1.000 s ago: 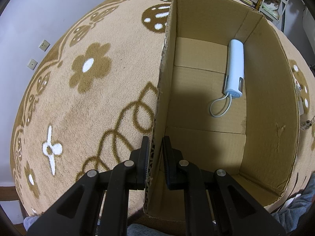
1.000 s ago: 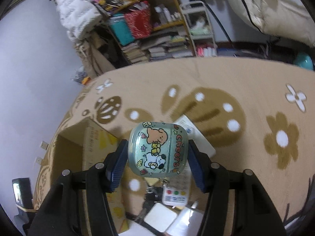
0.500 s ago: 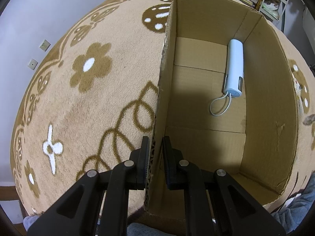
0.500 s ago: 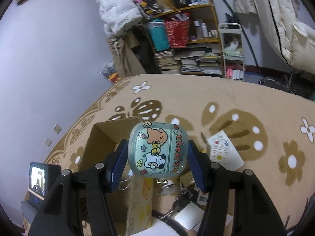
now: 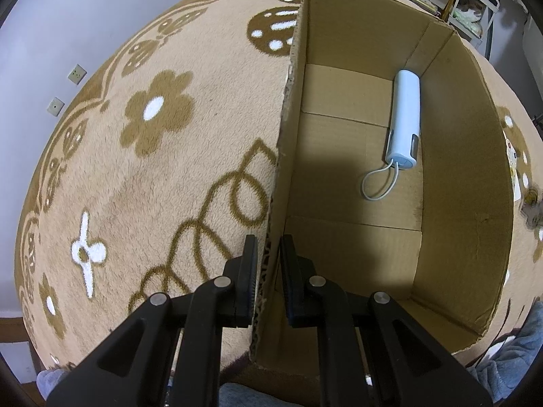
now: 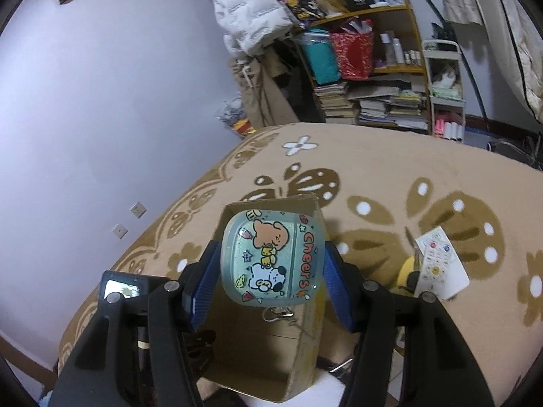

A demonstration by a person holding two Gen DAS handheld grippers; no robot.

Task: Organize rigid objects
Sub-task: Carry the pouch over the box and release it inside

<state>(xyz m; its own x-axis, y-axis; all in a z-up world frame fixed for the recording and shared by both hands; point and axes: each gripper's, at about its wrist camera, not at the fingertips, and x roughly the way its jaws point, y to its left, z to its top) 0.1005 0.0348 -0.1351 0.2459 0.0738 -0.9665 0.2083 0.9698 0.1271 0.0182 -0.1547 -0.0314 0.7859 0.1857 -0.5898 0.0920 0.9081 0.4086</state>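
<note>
An open cardboard box (image 5: 468,210) stands on the patterned carpet. My left gripper (image 5: 268,261) is shut on the box's left wall near its front corner. Inside the box lies a white cylindrical device (image 5: 405,118) with a looped cord. In the right wrist view my right gripper (image 6: 271,271) is shut on a pale green case with cartoon stickers (image 6: 271,257), held above the cardboard box (image 6: 305,349). A small clip and chain dangle under the case.
A white remote control (image 6: 439,266) and a yellow object (image 6: 407,271) lie on the carpet right of the box. A small screen device (image 6: 120,288) sits left of it. Cluttered shelves (image 6: 373,78) and a purple wall stand beyond the carpet.
My right gripper carried the sticker case left and upward, from above the remote and keys to above the box. The left gripper kept its hold on the box wall unmoved.
</note>
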